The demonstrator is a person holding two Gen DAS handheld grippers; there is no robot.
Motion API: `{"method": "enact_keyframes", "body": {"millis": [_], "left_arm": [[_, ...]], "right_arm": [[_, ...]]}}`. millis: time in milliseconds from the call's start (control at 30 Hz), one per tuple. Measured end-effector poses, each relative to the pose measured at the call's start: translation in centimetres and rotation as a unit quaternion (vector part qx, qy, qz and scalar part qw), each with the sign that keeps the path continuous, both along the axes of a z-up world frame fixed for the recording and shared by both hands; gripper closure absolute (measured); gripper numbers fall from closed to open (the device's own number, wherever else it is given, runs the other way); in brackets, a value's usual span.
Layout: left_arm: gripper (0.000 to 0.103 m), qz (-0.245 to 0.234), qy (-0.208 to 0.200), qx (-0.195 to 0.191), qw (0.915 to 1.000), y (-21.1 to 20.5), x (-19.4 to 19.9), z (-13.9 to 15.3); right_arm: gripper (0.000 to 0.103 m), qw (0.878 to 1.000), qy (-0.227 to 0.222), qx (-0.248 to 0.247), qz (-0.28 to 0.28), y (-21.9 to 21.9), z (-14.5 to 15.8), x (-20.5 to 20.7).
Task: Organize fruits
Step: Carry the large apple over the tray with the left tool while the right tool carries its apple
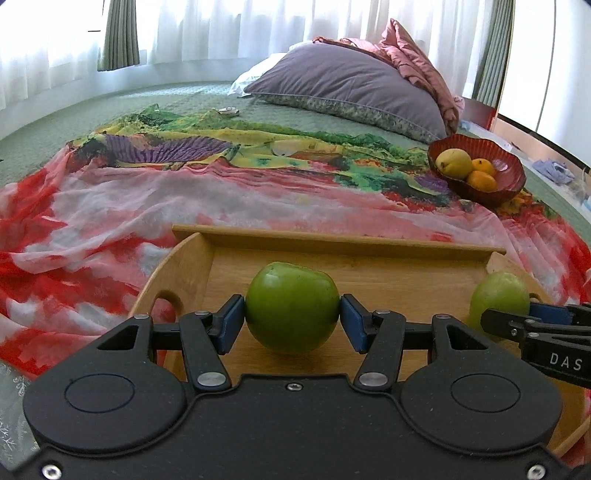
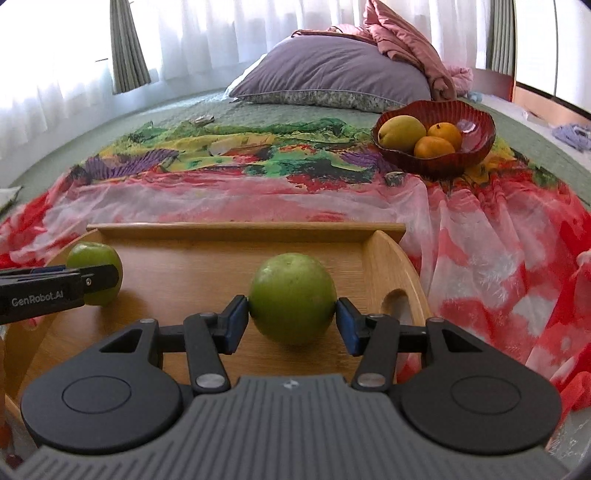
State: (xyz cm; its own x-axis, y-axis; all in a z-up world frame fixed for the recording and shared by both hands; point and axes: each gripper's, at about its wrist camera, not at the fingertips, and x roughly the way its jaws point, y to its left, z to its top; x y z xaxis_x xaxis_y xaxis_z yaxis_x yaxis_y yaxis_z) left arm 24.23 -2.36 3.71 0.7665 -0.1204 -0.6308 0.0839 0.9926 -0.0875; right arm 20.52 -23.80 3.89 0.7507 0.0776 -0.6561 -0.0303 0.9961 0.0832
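Across the bed, a green quilted cover is lying under a large scarf printed in red, pink, yellow and purple, with a purple pillow and a bunched pink blanket sitting at the far end before white curtains. Nearer the cameras, a wooden tray with cut-out handles is resting on the scarf. Beyond the tray, to its right, a dark red ribbed bowl is sitting on the scarf, holding a yellow-green mango and two oranges. Over the tray, the left gripper is clamping a green apple, its blue pads pressing both sides of the fruit, whose underside is sitting at or just above the tray floor; which of the two, I cannot tell. Beside it, the right gripper is grasping a second green apple the same way, pads touching both flanks, low over the tray near its right handle. Each gripper is showing at the edge of the other's view, the two apples standing apart, side by side.
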Motion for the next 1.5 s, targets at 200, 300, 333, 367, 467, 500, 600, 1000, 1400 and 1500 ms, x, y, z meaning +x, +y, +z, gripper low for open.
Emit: {"method": "enact_keyframes", "body": {"millis": [200,300,333,367,467,500,600,1000,1400,1500], "left_arm": [[0.049,0.002,-0.005,0.007,1.0,-0.3,-0.1,-0.1],[0.049,0.0,-0.005,0.009,1.0,-0.2,0.0,-0.1],[0.049,0.0,-0.005,0.009,1.0,-0.2,0.0,-0.1],[0.049,0.0,-0.005,0.009,0.9999,-0.3,0.0,-0.1],[0.049,-0.003,-0.004,0.013,0.9999,-0.3,0.0,-0.1],[0.049,-0.004,-0.004,0.014,0.9999,-0.4,0.0,0.0],[0.049,-0.004,-0.003,0.015,0.9999,-0.4,-0.1,0.0],[0.047,-0.001,-0.003,0.016,0.9999,-0.5,-0.1,0.0],[0.021,0.011,0.004,0.024,0.9997,0.4,-1.0,-0.5],[0.016,0.008,0.006,0.03,0.9995,0.4,-1.3,-0.4]], "right_arm": [[0.048,1.0,-0.005,-0.002,0.003,0.0,-0.1,-0.3],[0.048,1.0,-0.003,-0.001,0.004,0.0,-0.1,-0.2],[0.048,1.0,-0.003,-0.001,0.004,-0.1,-0.1,-0.2],[0.048,1.0,-0.002,0.0,0.004,-0.1,-0.1,-0.2],[0.047,1.0,0.0,0.001,0.005,-0.1,-0.1,-0.2],[0.047,1.0,0.001,0.002,0.005,-0.1,-0.1,-0.2],[0.047,1.0,0.004,0.005,0.004,-0.2,-0.1,-0.3],[0.047,1.0,0.011,-0.005,0.01,0.1,0.0,-0.4],[0.04,1.0,0.02,-0.006,0.011,-0.1,-0.2,-0.8],[0.034,1.0,0.021,-0.007,0.013,-0.1,-0.2,-1.1]]}}
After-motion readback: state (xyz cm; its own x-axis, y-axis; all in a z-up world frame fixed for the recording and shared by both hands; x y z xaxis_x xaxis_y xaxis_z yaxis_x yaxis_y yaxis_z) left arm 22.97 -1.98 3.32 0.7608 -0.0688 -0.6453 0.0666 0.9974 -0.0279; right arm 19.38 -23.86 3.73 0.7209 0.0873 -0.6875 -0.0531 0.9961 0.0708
